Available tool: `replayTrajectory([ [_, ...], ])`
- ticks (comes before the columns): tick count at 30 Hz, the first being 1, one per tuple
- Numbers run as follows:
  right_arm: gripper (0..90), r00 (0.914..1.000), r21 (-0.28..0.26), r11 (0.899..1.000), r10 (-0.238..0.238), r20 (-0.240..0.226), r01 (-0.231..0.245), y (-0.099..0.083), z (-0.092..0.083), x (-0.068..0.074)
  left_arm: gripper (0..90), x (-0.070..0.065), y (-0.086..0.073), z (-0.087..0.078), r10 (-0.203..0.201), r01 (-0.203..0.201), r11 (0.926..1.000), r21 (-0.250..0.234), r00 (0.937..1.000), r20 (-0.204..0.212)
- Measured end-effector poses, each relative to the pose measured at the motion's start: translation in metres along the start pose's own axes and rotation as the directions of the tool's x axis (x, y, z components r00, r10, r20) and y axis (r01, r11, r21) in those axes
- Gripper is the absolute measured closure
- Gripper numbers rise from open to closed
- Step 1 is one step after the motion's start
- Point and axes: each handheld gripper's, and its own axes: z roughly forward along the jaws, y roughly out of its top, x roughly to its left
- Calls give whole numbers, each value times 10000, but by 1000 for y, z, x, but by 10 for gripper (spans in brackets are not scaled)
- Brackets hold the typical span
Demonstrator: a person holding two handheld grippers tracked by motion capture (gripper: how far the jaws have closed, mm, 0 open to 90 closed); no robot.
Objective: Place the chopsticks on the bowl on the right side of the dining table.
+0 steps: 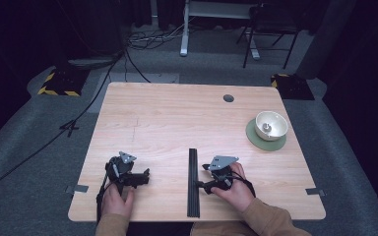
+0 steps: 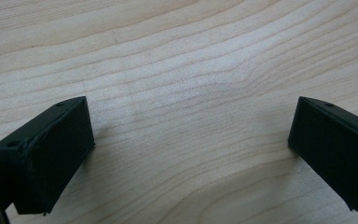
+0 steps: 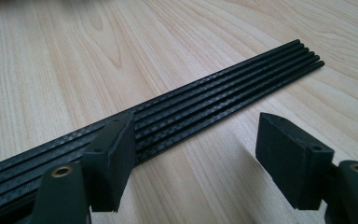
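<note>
Black carbon rods lie bundled side by side on the tabletop; the right gripper, jaws wide and empty, straddles their edge to grasp them, while the left gripper waits agape, empty.

The person wears tan sleeves that reach the wrists. Each hand holds a black tool. The left gripper has a grey plate with three corners on top, and a black cable hangs from it down past the sleeve. The right gripper has a grey plate too, with small dark holes in it. Up close, the jaws are thick black blocks with flat faces and slanted ends. Small round screw holes sit in them. The right gripper has two brass-coloured rings at the base of its jaws.
</note>
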Motion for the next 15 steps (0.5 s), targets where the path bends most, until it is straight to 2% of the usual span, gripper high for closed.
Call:
replayTrajectory([
  [4,295,9998,171,9997,-150,145,147,0,-1,-2,3,0,0,0,-2,2,10000,1,10000,5],
  [8,295,9999,83,10000,-51,157,50,0,-3,-2,3,0,0,0,8,-8,10000,-4,10000,-15],
  [9,295,9997,45,9998,-185,131,184,0,-2,-2,3,0,0,0,8,-8,10000,-4,10000,-15],
  [10,295,10000,-14,10000,22,69,-22,0,-1,0,3,0,0,0,-3,3,10000,1,10000,8],
  [15,297,9999,152,9999,19,119,-21,-2,-1,-1,3,0,0,0,10,-10,10000,-4,10000,-18],
])
